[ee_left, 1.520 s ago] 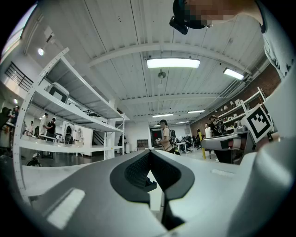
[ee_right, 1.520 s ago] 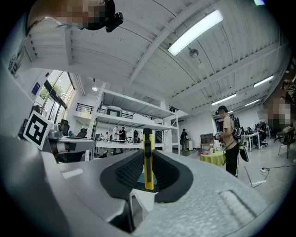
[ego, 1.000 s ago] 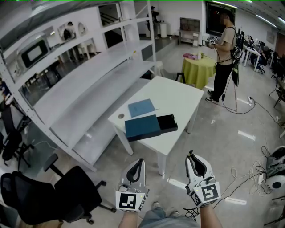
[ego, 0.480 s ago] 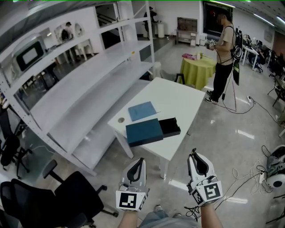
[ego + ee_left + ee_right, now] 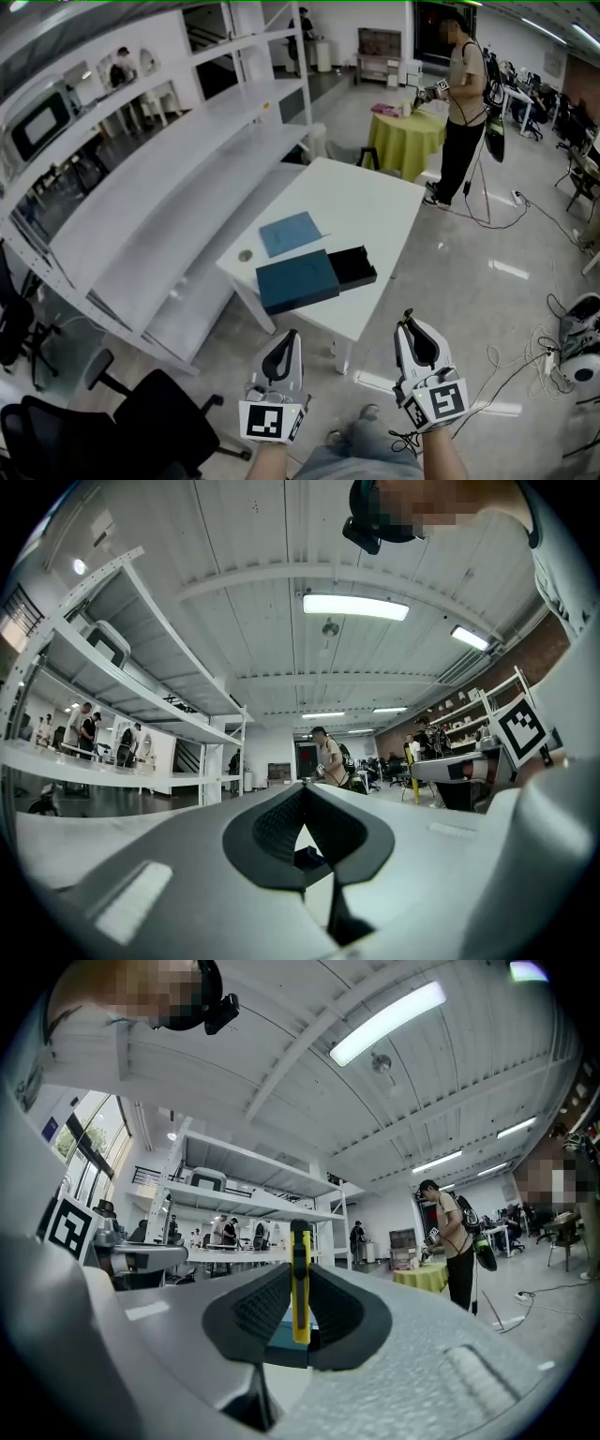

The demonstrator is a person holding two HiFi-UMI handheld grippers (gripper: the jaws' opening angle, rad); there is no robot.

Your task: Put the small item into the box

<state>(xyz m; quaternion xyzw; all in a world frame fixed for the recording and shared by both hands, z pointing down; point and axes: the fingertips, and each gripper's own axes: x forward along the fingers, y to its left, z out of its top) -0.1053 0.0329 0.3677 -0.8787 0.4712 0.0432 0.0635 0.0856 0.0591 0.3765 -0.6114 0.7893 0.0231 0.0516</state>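
At 12 o'clock on the bench (image 5: 375,202) sits the box (image 5: 298,283); the right gripper (image 5: 411,325) jaws clamp a yellow item (image 5: 300,1283), and the left gripper (image 5: 288,337) jaws are clenched empty.

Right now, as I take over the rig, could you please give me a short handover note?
Left gripper: shut, empty.
Right gripper: shut on the thin yellow item, which stands upright between the jaws.
Box: on the white table ahead, with its black drawer slid part-way out. Both grippers are short of the table.
Done: item in grip.
Left: carry it over and release it into the open drawer.
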